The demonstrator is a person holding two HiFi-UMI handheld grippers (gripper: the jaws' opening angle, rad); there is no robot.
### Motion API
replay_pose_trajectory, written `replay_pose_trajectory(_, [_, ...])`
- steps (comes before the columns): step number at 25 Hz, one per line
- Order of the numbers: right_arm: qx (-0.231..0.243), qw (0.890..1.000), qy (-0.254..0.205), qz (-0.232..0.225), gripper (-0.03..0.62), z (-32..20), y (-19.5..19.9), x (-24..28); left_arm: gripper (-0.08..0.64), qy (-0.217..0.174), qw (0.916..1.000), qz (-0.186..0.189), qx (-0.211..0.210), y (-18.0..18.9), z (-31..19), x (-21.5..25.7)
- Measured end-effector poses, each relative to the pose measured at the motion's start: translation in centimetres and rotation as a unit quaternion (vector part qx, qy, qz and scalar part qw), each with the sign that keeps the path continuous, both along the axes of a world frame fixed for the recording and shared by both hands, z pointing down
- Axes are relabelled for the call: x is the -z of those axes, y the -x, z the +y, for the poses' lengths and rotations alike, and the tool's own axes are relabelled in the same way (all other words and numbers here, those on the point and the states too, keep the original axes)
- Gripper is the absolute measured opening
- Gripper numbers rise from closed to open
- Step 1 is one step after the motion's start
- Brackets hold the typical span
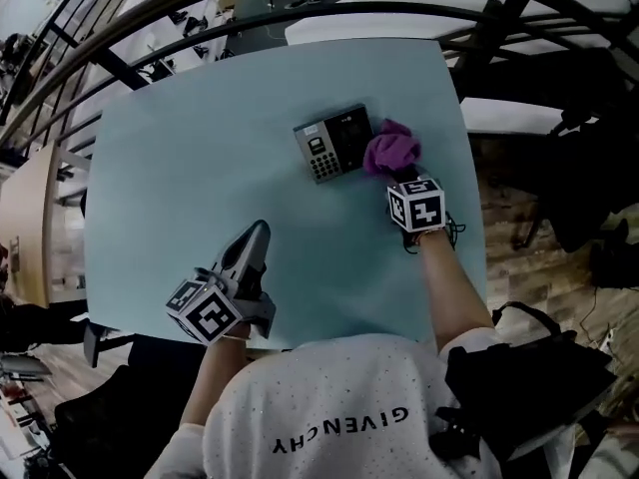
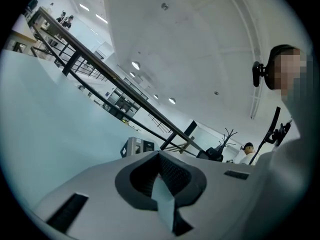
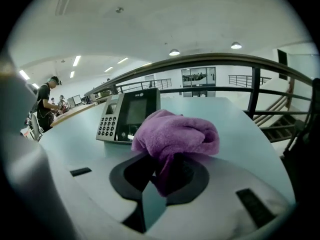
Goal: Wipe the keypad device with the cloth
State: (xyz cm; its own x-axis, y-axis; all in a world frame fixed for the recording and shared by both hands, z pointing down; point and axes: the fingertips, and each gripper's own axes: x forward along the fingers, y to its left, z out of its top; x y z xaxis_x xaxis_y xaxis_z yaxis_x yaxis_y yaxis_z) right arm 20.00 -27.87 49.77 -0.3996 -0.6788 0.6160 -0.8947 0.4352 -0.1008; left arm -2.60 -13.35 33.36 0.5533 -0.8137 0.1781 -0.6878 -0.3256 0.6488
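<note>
our right hand-held gripper (image 1: 399, 175) clamps the crumpled purple cloth (image 1: 390, 149) beside the grey keypad device (image 1: 332, 145); our left hand-held gripper (image 1: 259, 234) sits closed, empty.

The head view looks steeply down from above the person, taking in the whole table (image 1: 200, 168). The left gripper view sits low at the near left, tilted up toward the ceiling, with the keypad device (image 2: 134, 147) far off. The right gripper view looks closely over the cloth (image 3: 175, 134) at that device (all three views share it).
</note>
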Motion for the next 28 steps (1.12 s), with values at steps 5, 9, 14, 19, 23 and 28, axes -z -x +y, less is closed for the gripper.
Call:
replay_pose_trajectory(5, [-0.042,0.999,0.001,0.028,0.061,0.4,-0.4,1.1,0.0,-0.025,0.9985,-0.03,-0.039,4.0,-2.2,-0.7])
replay_pose_trajectory(9, [-0.097,0.993,-0.049,0.04,0.06,-1.6,-0.5,6.5,0.0,-0.04,0.9955,-0.018,-0.083,5.9,-3.4,-0.8])
replay_pose_trajectory(14, [-0.131,0.984,-0.111,0.051,0.06,-4.8,0.4,12.7,0.0,-0.03,0.9945,0.013,-0.099,8.5,-4.5,-2.9])
replay_pose_trajectory(19, [-0.094,0.98,-0.122,0.125,0.061,-8.8,4.8,14.3,0.0,-0.012,0.9952,0.033,-0.091,11.7,-5.2,-4.9])
replay_pose_trajectory(23, [-0.066,0.983,-0.094,0.145,0.06,-9.9,7.6,12.1,0.0,-0.015,0.9954,0.045,-0.084,12.8,-5.9,-5.8])
replay_pose_trajectory(28, [-0.044,0.983,-0.068,0.163,0.06,-9.0,11.1,9.8,0.0,-0.027,0.9964,0.056,-0.058,15.9,-6.9,-5.6])
